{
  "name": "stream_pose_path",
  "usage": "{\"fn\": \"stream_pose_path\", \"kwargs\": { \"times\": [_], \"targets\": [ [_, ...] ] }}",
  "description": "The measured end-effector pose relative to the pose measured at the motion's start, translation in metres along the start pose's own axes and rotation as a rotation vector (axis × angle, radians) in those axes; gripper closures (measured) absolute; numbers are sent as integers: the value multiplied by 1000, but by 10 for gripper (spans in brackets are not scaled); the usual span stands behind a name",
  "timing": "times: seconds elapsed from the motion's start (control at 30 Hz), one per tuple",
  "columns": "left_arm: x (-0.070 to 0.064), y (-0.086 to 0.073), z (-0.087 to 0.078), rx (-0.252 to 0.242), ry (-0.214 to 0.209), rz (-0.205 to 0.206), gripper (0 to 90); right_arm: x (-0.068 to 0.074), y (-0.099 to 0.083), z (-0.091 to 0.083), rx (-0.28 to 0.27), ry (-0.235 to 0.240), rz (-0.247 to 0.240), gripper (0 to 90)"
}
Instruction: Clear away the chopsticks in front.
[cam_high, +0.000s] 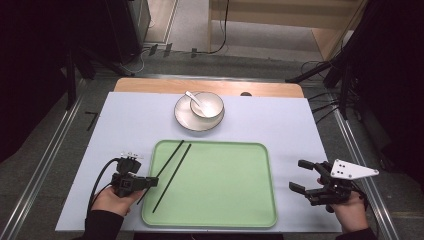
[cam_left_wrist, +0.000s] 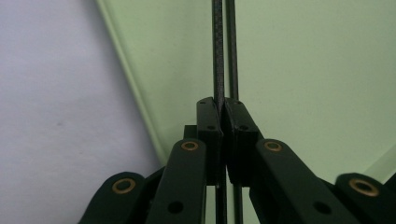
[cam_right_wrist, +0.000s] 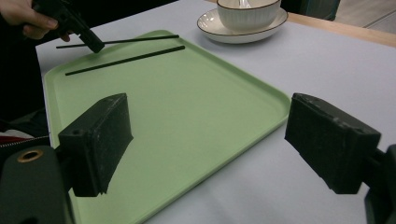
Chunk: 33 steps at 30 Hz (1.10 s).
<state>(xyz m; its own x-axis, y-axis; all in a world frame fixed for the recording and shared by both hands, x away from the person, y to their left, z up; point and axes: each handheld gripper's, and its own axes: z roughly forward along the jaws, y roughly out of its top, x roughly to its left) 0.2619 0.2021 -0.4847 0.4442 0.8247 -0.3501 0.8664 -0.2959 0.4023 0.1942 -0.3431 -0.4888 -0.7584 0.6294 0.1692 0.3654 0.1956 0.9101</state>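
At tray's (cam_high: 215, 220) left edge, left gripper (cam_high: 150, 182) pinches one chopstick (cam_high: 170, 159) near its low end, likely to lift it; right gripper (cam_high: 301, 176) waits wide, empty.

The wide green tray (cam_high: 220, 195) is lying open for passing, while two chopsticks (cam_high: 170, 177) are blocking its left side.

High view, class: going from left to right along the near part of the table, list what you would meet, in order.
Left tool shut on one chopstick → second chopstick lying on the tray → bare green tray → right tool, jaws open.
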Motion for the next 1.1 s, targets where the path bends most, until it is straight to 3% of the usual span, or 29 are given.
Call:
{"fn": "stream_pose_path", "kwargs": {
  "times": [0.13, 0.3, 0.47, 0.6, 0.8, 0.9, 1.0, 1.1],
  "targets": [
    [0, 1, 5, 22, 23, -5, 857, 0, 0, 0, 0, 1, 1, 150],
    [1, 7, 14, 33, 20, -23, 842, 0, 0, 0, 1, 0, -3, 150],
    [-4, 7, 20, 63, 36, 11, 837, 1, 0, 0, 3, 1, -4, 150],
    [-2, 7, 20, 59, 12, -5, 814, 0, -1, -1, 2, 0, -3, 150],
    [-1, 8, 20, 60, -4, 5, 780, 1, -1, -1, 3, 2, -5, 150],
    [0, 8, 18, 48, -59, 25, 667, 1, -1, 0, 4, 1, -2, 150],
    [0, 13, 14, 2, -104, 58, 544, 1, -1, 0, 6, 3, -3, 151],
    [1, 16, 7, -70, -114, 129, 455, 1, -1, 0, 8, 3, -4, 151]
  ]
}}
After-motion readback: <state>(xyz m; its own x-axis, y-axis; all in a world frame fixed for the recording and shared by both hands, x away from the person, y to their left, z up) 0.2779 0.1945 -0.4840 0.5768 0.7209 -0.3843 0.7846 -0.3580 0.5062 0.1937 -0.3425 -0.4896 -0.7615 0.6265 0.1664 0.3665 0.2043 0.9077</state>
